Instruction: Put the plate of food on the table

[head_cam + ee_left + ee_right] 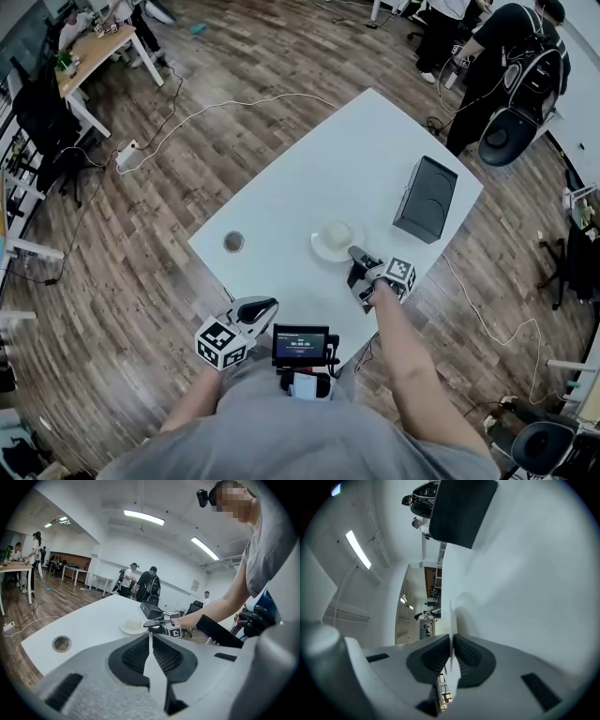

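A white plate (330, 249) with a pale mound of food (336, 232) lies on the white table (309, 169), near its front right. My right gripper (361, 261) is shut on the plate's near rim. In the right gripper view the rim (450, 616) shows edge-on between the closed pads, with the right gripper (451, 641) tipped on its side. My left gripper (262, 307) hangs off the table's front edge, shut with nothing in it. In the left gripper view the left gripper (150, 637) looks toward the plate (130, 628) and the right gripper (157, 623).
A black box (427, 199) stands on the table behind the plate, also seen as the black box (461, 508). A round cable hole (233, 242) is in the table at the left. Several people stand beyond the far corner. Cables lie across the wooden floor.
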`<action>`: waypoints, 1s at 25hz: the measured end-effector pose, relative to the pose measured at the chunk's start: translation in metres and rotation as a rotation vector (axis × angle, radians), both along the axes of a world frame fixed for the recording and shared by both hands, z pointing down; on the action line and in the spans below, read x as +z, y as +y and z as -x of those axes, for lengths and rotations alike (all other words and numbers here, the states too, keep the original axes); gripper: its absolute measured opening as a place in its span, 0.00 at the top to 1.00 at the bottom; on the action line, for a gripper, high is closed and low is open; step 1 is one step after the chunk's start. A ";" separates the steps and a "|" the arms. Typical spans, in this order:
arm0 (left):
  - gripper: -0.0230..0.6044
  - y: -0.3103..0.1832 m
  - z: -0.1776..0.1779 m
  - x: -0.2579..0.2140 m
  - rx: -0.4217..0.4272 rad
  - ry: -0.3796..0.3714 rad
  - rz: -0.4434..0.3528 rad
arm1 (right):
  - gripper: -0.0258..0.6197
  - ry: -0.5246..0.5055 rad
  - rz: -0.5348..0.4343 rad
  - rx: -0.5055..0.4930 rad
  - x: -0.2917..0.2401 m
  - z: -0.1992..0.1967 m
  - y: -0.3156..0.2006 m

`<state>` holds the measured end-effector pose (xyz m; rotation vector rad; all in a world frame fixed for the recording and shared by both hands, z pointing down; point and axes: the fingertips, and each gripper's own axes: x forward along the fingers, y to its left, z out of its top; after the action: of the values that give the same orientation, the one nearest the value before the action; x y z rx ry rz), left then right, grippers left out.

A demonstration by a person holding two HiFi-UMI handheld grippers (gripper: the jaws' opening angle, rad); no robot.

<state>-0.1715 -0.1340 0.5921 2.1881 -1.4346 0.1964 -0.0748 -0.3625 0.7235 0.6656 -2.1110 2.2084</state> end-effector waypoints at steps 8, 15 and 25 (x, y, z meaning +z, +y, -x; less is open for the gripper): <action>0.91 -0.002 0.001 -0.001 0.003 0.010 -0.008 | 0.90 0.091 0.027 -0.002 0.007 -0.002 -0.003; 0.90 -0.003 0.002 -0.002 0.003 0.021 -0.018 | 0.89 0.197 0.060 0.017 0.014 -0.006 -0.006; 0.91 -0.002 0.009 -0.008 -0.007 0.039 -0.038 | 0.87 0.397 0.138 0.061 0.020 -0.019 -0.002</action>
<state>-0.1807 -0.1356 0.5843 2.2048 -1.4360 0.1237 -0.0554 -0.3650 0.7436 1.0641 -1.7508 2.0154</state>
